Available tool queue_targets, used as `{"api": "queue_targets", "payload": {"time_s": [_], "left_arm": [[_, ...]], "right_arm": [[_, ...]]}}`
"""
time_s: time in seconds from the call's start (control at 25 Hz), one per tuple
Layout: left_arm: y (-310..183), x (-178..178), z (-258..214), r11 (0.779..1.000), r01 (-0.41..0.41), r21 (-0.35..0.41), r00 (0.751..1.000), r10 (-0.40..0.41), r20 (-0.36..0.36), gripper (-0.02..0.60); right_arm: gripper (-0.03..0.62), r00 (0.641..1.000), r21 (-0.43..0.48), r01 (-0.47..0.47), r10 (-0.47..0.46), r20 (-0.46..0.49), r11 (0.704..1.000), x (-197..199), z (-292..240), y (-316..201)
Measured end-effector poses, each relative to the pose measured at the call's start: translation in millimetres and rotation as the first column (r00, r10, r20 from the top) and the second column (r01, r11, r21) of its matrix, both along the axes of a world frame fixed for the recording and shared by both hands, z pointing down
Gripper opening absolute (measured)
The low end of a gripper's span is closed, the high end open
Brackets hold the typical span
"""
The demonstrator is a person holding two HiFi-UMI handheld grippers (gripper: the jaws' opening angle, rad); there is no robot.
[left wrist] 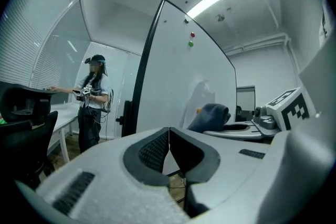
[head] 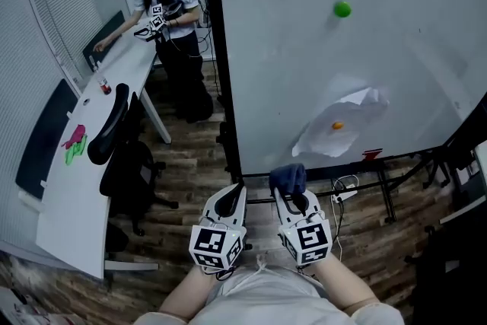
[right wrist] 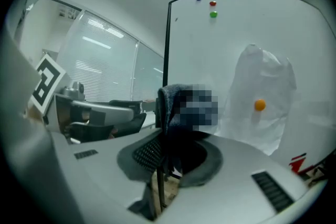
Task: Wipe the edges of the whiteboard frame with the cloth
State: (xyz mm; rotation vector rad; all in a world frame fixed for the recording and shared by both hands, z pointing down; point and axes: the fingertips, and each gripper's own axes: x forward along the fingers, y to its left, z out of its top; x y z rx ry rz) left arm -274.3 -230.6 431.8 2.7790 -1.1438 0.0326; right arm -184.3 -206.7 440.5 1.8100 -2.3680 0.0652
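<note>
The right gripper point(right wrist: 161, 157) has its jaws clamped on the cloth point(right wrist: 167, 99), a dark blue fold that stands up from between them and slumps over at the top. The left gripper point(left wrist: 169, 139) holds nothing; its jaws meet tip to tip.

In the head view the two grippers sit side by side, low and close to the person's body. The cloth is held up near the bottom left corner of the whiteboard point(head: 319, 65), just beside the black frame point(head: 215, 49). Whether it touches the frame I cannot tell.

The cloth looks light, soft and limp, so it will likely fold and drag rather than hold a shape. The present grip, low on a bunched fold with a loose wad standing clear of the jaws, seems right, since that wad can be pressed around the narrow edge. The frame looks stiff and thin (a firm guide to slide along), though a limp cloth may slip off it sideways.

Farther out on the board, an orange magnet point(head: 337, 125) pins a crumpled sheet point(head: 351, 109). To the left, another person point(head: 171, 19) stands at a long white worktop point(head: 91, 186).
</note>
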Motion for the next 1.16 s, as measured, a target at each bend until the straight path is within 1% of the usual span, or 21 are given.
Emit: {"api": "queue_targets", "payload": {"time_s": [0.24,0.44,0.92,1.16], "left_arm": [[-0.8,9.1,-2.0,1.000,-0.021,0.003,1.000,0.021,0.005,0.018],[-3.7,10.3,-0.8,1.000,-0.026,-0.003,1.000,0.026,0.001,0.018],[-6.9,10.8,2.2,0.999,-0.033,-0.018,0.999,0.033,-0.005,0.018],[-10.6,11.3,2.1,0.998,-0.050,-0.030,0.998,0.049,-0.028,0.018]], "right_arm": [[0.066,1.000,-0.008,-0.022,0.022,0.007,1.000,11.1,-0.1,-6.0],[0.066,1.000,-0.004,-0.027,0.027,-0.002,1.000,10.9,-1.4,-8.6],[0.066,0.999,-0.013,-0.031,0.031,0.016,0.999,11.7,-0.3,-12.9],[0.066,0.999,-0.022,-0.036,0.036,0.031,0.999,12.5,2.4,-14.4]]}}
